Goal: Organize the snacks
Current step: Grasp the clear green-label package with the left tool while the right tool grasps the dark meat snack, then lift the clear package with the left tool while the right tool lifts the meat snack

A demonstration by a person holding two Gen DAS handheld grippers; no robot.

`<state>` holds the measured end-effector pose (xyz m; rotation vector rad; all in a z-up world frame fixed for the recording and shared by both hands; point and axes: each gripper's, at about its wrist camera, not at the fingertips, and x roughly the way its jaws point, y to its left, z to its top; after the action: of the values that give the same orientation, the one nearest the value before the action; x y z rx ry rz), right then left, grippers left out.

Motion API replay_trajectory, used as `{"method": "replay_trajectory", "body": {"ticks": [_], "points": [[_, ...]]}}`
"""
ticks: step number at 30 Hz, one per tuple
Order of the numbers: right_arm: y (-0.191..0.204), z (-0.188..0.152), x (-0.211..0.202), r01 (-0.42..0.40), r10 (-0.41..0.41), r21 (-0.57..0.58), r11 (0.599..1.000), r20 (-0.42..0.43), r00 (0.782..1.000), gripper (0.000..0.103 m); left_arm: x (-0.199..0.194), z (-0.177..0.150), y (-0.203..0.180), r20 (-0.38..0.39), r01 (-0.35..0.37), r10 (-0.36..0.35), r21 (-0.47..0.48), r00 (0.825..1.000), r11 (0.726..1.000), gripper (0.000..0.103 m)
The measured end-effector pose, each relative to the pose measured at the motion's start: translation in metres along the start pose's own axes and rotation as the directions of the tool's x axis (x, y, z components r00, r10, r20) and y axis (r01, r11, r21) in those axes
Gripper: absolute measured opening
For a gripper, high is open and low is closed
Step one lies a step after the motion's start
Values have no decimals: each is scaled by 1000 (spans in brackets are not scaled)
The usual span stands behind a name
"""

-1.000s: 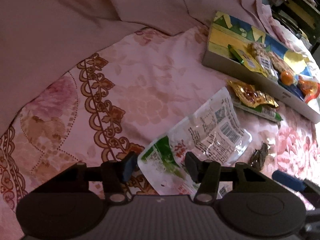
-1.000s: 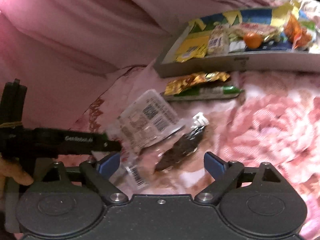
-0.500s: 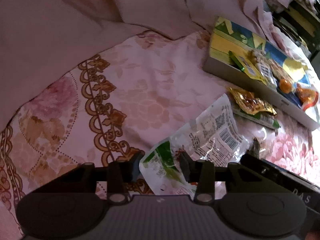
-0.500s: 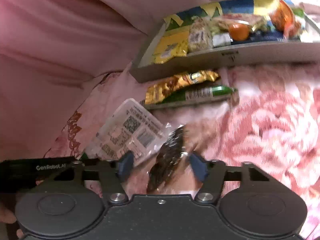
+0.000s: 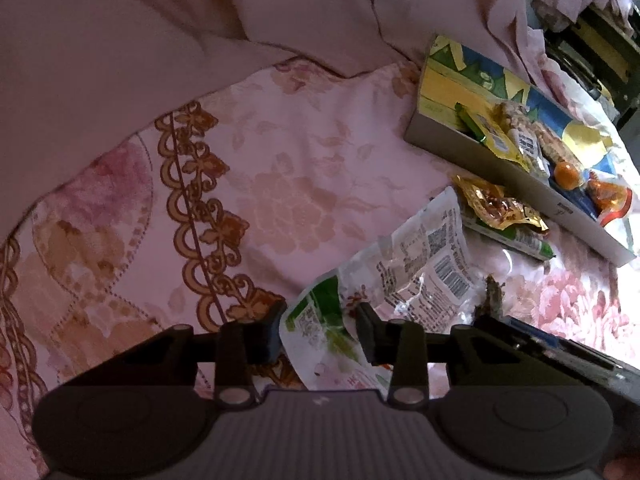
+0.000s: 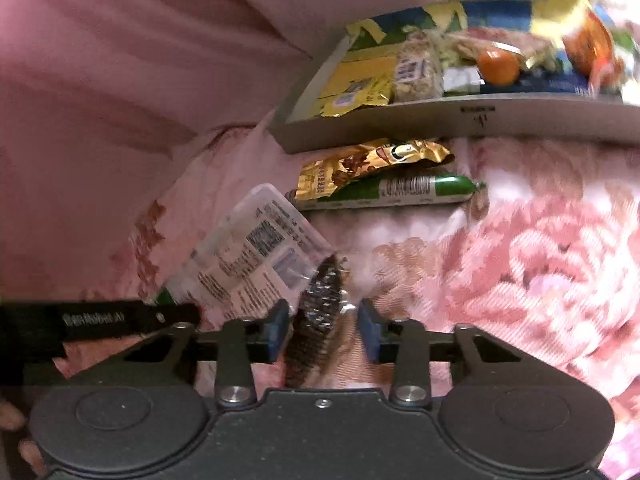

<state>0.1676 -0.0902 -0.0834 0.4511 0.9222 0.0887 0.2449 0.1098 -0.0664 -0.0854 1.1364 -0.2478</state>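
Across a pink floral bedspread [image 5: 280,184], snacks lay scattered; a tray [image 6: 440,124] sat at one o'clock. My left tongs [image 5: 318,330] were closing around a clear packet [image 5: 420,268], my right tongs [image 6: 322,330] closing around a dark snack [image 6: 316,320].

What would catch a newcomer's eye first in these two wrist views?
Probably the shallow box at the far side of the pink floral bedspread, already full of bright snacks. In front of it loose packets lie scattered. The left hand-held gripper is closing around a clear green-and-white packet, and the right hand-held gripper is closing around a small dark packet.
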Motion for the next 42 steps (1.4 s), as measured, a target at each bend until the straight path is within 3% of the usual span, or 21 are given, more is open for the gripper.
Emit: {"method": "replay_trajectory", "body": {"ticks": [10, 15, 16, 18, 21, 23, 27, 31, 38, 42], "points": [[-15, 4, -21, 39, -52, -252, 967, -48, 997, 35, 2, -18, -19, -68, 75, -72, 35, 995, 997, 40], [-39, 1, -40, 45, -73, -336, 941, -70, 995, 36, 1, -31, -50, -101, 78, -64, 145, 993, 986, 43], [-43, 1, -44, 38, -68, -340, 940, -75, 995, 37, 0, -33, -56, -100, 71, -55, 165, 993, 984, 46], [-53, -1, -50, 33, -58, -326, 945, -68, 996, 41, 0, -35, -64, -92, 58, -41, 187, 995, 981, 63], [-65, -4, -57, 13, -24, -229, 973, -44, 999, 63, -2, -35, -74, -75, 34, -17, 223, 997, 974, 76], [-68, -7, -57, 7, -12, -168, 986, -29, 999, 70, -3, -35, -81, -46, 15, -3, 250, 999, 968, 80], [-60, -22, -50, 45, -48, -156, 987, -12, 999, 73, -2, -33, -86, -1, -19, 20, 262, 1000, 965, 84], [-44, -35, -46, 104, -100, -231, 967, 30, 995, 78, 7, -29, -92, 19, -46, 42, 289, 999, 956, 85], [-32, -51, -39, 185, -172, -282, 941, 68, 983, 84, 25, -31, -109, 35, -78, 70, 384, 997, 920, 91], [-26, -61, -40, 214, -196, -303, 928, 92, 976, 79, 25, -31, -105, 31, -70, 63, 361, 997, 930, 88]]}}
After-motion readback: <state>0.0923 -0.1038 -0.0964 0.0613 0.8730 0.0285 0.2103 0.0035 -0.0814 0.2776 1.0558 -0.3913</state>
